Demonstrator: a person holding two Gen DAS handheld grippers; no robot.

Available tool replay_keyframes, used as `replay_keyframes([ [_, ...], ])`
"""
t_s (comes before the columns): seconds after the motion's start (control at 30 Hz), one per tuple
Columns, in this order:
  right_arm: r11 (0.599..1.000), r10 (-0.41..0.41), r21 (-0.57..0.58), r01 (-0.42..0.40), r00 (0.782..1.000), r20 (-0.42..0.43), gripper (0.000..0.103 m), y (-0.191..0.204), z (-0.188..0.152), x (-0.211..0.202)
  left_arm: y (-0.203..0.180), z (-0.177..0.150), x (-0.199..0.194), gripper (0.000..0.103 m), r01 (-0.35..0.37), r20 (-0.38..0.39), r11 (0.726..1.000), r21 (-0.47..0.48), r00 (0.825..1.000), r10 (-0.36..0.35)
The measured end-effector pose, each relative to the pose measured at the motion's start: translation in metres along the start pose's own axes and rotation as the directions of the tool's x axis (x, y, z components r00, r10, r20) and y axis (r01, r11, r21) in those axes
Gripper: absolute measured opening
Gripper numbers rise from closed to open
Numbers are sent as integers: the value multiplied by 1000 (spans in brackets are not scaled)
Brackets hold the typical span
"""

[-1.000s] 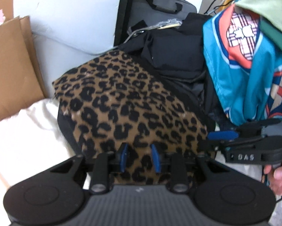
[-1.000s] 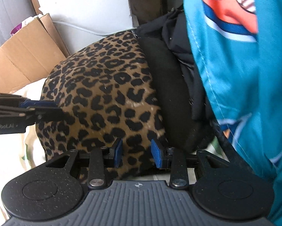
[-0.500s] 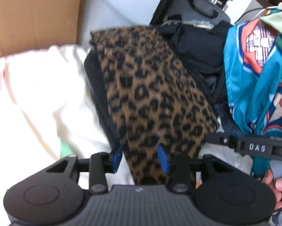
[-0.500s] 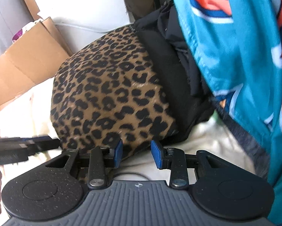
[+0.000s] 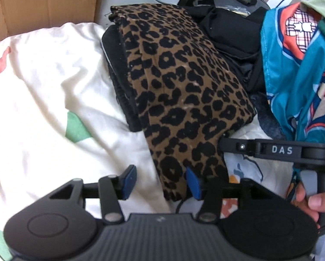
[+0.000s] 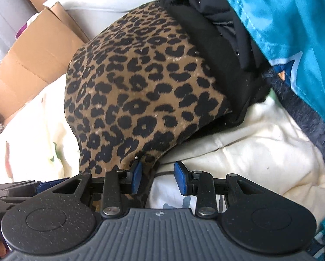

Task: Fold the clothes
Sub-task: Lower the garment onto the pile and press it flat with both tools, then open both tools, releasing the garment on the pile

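1. The leopard-print garment [image 5: 184, 82] is seen folded into a compact block on the white bedding [image 5: 42, 91], resting partly on a black garment [image 5: 116, 69] beneath it. Its near corner trails down toward both tools.

2. The left gripper [image 5: 160, 181] is shown with its jaws opening. The near edge of the leopard fabric lies between them, against the right-hand pad, while the left-hand pad stands clear over the sheet. No clamping is visible, so the cloth is judged to be free.

3. The right gripper [image 6: 158, 179] is held with its jaws apart. The leopard corner touches its left-hand pad and only bedding is seen in the gap, so nothing is gripped.

4. Risk: if the loose corner is dragged by a pad as either tool is drawn away, the top layer could be pulled off the block and the fold undone.

5. Risk: the trailing corner is left hanging off the stack, so the fold may be judged untidy unless it is tucked.

6. Risk: the black garment underneath could be caught along with the leopard fabric at the next grasp, and both pieces would be shifted together.

7. Risk: the teal patterned garment [image 6: 282, 28] hangs close at the right, and it could be snagged by the right tool.

8. Risk: the two tools are held close together, so a collision is possible.
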State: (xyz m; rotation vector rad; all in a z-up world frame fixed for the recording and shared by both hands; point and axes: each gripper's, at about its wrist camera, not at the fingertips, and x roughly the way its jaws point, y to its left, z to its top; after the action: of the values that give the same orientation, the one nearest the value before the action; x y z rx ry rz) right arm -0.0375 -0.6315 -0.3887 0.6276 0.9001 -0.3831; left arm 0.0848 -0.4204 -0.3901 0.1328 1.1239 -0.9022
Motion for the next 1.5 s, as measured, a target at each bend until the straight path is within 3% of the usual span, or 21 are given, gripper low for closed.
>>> replay_keyframes([
  [0.1, 1000, 13, 19, -13, 1000, -15, 40, -2, -3, 2, -1, 0, 2, 52, 7, -1, 1000, -9, 1000, -7],
  [0.23, 999, 38, 11, -38, 998, -40, 39, 2, -7, 1, -3, -1, 5, 27, 12, -17, 1000, -2, 1000, -12],
  [0.37, 997, 69, -16, -71, 994, -85, 13, 8, -13, 4, -2, -1, 4, 9, 15, -41, 1000, 1, 999, -15],
  [0.6, 998, 64, 22, -62, 993, -99, 5, 8, -21, -1, -3, 4, -1, 4, -8, -86, 1000, 6, 996, 8],
  [0.7, 998, 46, 54, -41, 994, -95, 7, 7, -24, -6, -3, 8, -7, 13, -22, -120, 1000, 6, 992, 23],
  [0.83, 998, 19, 69, -13, 996, -85, 9, 12, -24, -18, -1, 18, -27, 40, -21, -132, 1000, 13, 991, 23],
  [0.9, 998, 13, 69, -8, 997, -80, 18, 18, -23, -26, 0, 27, -39, 50, -38, -131, 999, 19, 991, 40],
  [0.97, 998, 4, 70, 1, 997, -77, 41, 24, -20, -35, 1, 37, -50, 62, -61, -131, 998, 19, 989, 63],
  [1.1, 996, -17, 90, 23, 998, -67, 51, 37, -11, -55, 8, 48, -76, 75, -106, -139, 994, 1, 985, 105],
  [1.27, 996, -40, 79, 49, 993, -112, 81, 62, 6, -80, 12, 64, -109, 90, -152, -151, 988, 0, 977, 151],
  [1.37, 998, -55, 37, 60, 990, -133, 86, 80, 18, -95, 10, 73, -132, 96, -172, -158, 984, 36, 972, 176],
  [1.5, 997, -74, 20, 77, 987, -142, 87, 100, 35, -117, 15, 82, -169, 101, -209, -152, 978, 9, 966, 208],
])
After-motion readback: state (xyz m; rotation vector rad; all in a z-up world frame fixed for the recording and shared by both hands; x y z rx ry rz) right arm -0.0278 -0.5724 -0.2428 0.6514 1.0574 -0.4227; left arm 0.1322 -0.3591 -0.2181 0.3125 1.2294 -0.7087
